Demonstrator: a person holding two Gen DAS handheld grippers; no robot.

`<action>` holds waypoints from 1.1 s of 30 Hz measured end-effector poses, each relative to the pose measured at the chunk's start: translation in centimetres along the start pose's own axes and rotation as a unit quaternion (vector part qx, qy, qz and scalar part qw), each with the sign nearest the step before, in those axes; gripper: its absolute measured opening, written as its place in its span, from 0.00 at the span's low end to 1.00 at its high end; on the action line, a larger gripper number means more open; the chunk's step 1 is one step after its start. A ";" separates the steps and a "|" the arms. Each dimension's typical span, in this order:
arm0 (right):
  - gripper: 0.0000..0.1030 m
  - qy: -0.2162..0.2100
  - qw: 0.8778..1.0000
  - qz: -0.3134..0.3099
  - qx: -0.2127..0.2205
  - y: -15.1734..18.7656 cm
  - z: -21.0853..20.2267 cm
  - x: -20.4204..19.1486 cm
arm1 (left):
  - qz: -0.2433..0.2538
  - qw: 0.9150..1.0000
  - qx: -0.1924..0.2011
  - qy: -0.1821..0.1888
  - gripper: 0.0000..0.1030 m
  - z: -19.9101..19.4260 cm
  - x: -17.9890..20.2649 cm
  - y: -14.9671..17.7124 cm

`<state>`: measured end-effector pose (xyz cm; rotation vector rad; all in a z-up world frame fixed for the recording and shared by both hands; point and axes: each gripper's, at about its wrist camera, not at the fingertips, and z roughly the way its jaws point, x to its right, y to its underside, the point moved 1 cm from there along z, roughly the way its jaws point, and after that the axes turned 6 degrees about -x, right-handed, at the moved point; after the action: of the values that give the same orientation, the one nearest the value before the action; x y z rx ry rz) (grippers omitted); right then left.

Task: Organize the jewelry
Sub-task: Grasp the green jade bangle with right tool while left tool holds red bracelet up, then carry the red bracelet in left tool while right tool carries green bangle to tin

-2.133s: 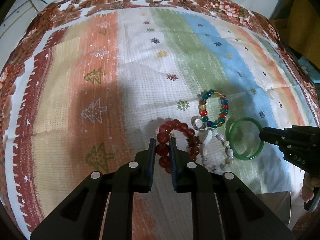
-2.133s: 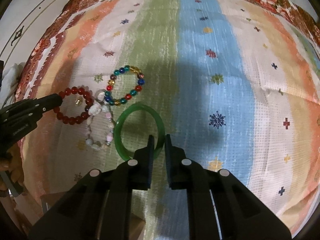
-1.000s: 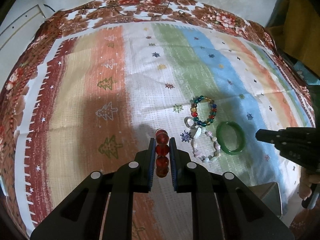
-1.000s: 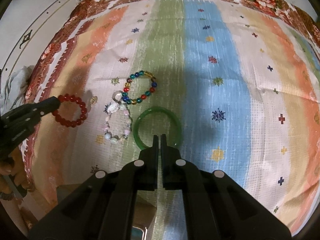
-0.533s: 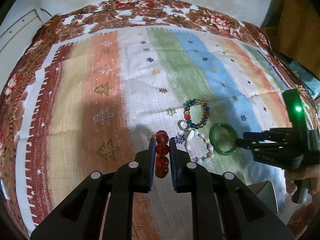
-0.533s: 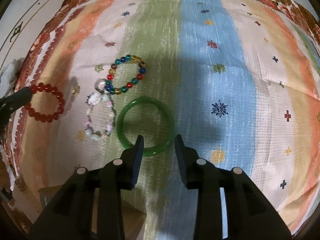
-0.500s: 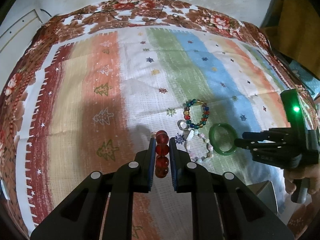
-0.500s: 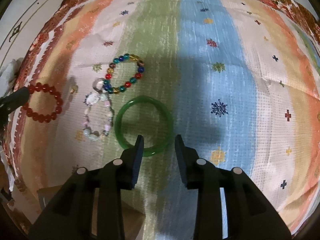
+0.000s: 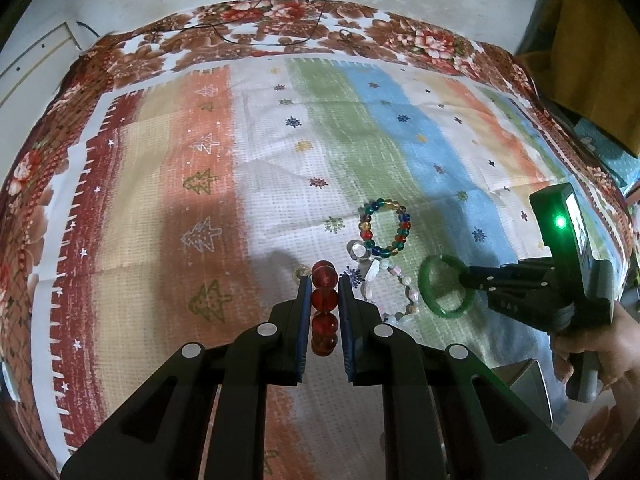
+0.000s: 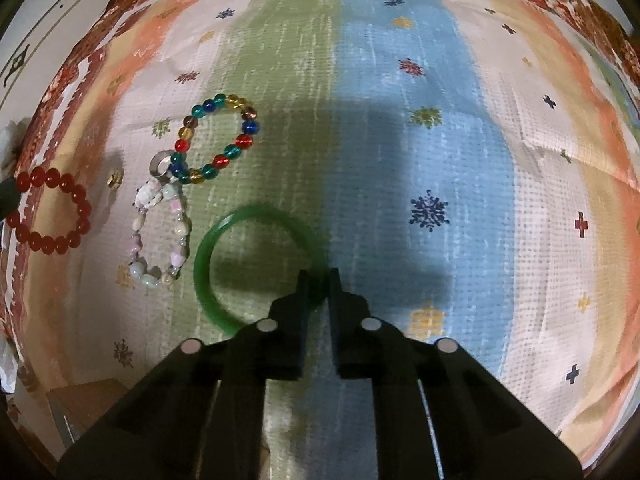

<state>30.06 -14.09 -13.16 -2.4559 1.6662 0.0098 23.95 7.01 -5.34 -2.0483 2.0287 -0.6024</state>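
Currently, leftmost: the left gripper (image 9: 324,288) is clamped on the red bead bracelet (image 9: 324,307), beads stacked edge-on between the blue pads and lifted off the striped tablecloth (image 9: 160,208); from the right wrist view the same bracelet (image 10: 50,210) hangs as a full loop at the far left edge of the cloth (image 10: 460,128). Just beside it a small gold-coloured ring (image 10: 115,178) lies on the cloth, too small to make out further. Next over, a silver ring (image 10: 159,168) sits touching the multicolour glass bead bracelet (image 10: 216,138), which lies flat on the white/green stripes. Directly below those, the pale pink-and-white bead bracelet (image 10: 160,236) lies flat, its top end against the silver ring. Right of that, the green jade bangle (image 10: 256,264) has its near-right rim between the fingers of the right gripper (image 10: 318,276), jaws narrow and closed on the rim. In the left wrist view the bangle (image 9: 446,288) sits tilted at the right gripper (image 9: 466,278) tips, and whether it has cleared the cloth I cannot tell. A green LED shows on the right gripper body. Far right stripes carry only printed snowflakes and crosses. A box corner (image 9: 524,380) shows at the near edge.
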 end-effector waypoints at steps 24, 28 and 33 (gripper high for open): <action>0.08 0.015 0.995 -0.024 0.091 2.4 -7.8 -1.7 | -0.001 1.000 0.026 0.014 0.13 -3.0 1.0 1.3; 0.08 0.011 0.994 -0.025 0.104 3.2 -9.0 -1.9 | 0.002 0.999 0.032 0.018 0.13 -3.7 1.3 1.5; 0.08 0.005 0.993 -0.026 0.117 4.2 -10.2 -2.1 | 0.004 0.999 0.039 0.021 0.13 -4.4 1.6 1.8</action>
<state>24.50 -15.15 -3.44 -2.3251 1.5122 -0.1923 20.46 5.93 -1.94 -1.9999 2.0018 -0.7180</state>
